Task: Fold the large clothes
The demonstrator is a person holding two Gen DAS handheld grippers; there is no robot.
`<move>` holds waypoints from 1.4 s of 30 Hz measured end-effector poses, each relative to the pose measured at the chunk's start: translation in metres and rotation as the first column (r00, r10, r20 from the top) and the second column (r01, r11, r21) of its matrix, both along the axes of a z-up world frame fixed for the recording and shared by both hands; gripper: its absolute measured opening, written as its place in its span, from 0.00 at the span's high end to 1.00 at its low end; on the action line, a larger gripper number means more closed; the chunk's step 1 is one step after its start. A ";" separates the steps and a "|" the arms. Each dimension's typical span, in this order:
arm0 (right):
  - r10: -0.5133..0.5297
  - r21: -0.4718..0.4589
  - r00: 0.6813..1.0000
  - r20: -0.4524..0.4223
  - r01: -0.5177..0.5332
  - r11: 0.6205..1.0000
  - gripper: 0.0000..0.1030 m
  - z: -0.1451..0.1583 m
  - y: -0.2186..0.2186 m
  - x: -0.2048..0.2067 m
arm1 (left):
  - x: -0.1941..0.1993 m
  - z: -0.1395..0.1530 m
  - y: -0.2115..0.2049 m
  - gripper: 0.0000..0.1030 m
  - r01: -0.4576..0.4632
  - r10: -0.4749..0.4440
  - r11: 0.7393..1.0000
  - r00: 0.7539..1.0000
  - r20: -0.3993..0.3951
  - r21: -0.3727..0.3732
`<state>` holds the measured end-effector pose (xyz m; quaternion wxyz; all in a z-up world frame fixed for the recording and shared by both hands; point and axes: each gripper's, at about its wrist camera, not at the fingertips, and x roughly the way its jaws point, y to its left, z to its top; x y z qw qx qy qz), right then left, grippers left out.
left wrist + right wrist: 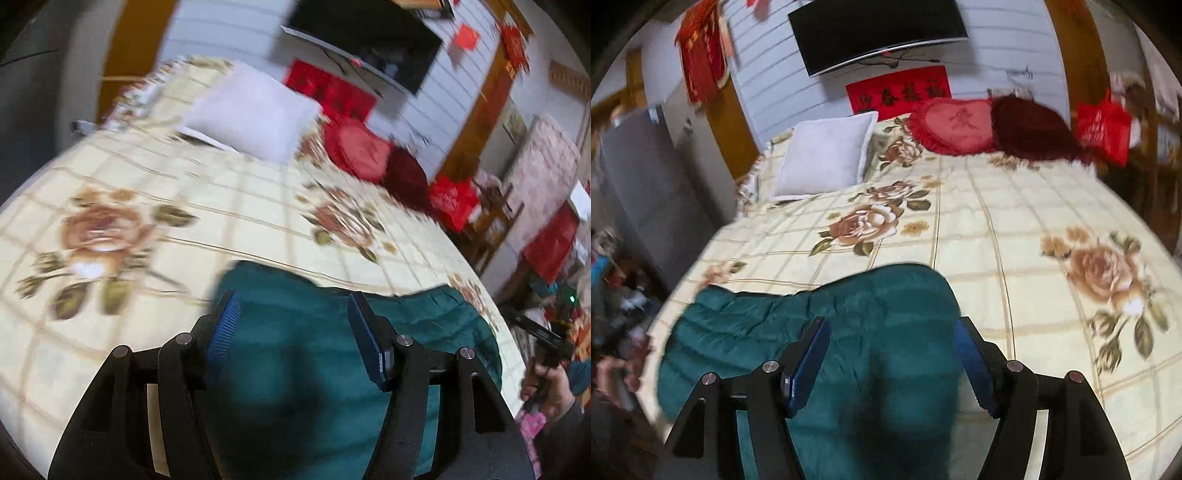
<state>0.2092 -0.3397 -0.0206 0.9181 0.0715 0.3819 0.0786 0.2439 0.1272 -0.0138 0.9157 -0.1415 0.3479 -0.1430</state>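
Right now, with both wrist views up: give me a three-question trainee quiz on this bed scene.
1. True or false: the left gripper is shut on the green garment.
2. Which lies nearest the white pillow? A) the heart-shaped red cushion B) the dark red cushion C) the black screen on the wall
3. Fill in: the green garment lies on the ____ bedspread.

Key: 1 false, both the left and right gripper are open; 2 A; 3 floral.

Home bedroom: floral-quilted bed [997, 229], pillow [823, 155], wall television [875, 29].
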 end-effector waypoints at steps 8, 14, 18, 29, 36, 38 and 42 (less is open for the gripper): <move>-0.079 -0.073 0.972 -0.220 0.064 0.995 0.23 -0.068 0.037 0.061 | 0.049 -0.070 -0.026 0.41 -0.137 0.181 0.959 0.969 -0.165 0.248; -0.007 -0.120 0.967 -0.253 -0.025 0.992 0.00 -0.089 0.051 0.065 | 0.049 -0.084 -0.021 0.34 -0.133 0.177 0.967 0.965 -0.194 0.217; -0.022 -0.111 0.962 -0.272 -0.009 0.994 0.00 -0.090 0.050 0.065 | 0.058 -0.085 -0.030 0.22 -0.117 0.184 0.954 0.955 -0.231 0.277; -0.005 -0.147 0.981 -0.193 -0.024 0.989 0.00 -0.097 0.056 0.060 | 0.057 -0.088 -0.019 0.20 -0.124 0.168 0.977 0.950 -0.264 0.175; 0.014 -0.179 0.980 -0.198 -0.050 0.983 0.00 -0.099 0.060 0.061 | 0.055 -0.084 -0.028 0.20 -0.111 0.165 0.967 0.959 -0.230 0.230; 0.017 -0.180 0.979 -0.201 -0.054 0.982 0.00 -0.099 0.059 0.062 | 0.053 -0.080 -0.027 0.20 -0.111 0.162 0.966 0.964 -0.213 0.232; 0.012 -0.190 0.978 -0.207 -0.052 0.980 0.00 -0.094 0.061 0.061 | 0.039 -0.061 -0.027 0.17 -0.101 0.150 0.962 0.971 -0.184 0.255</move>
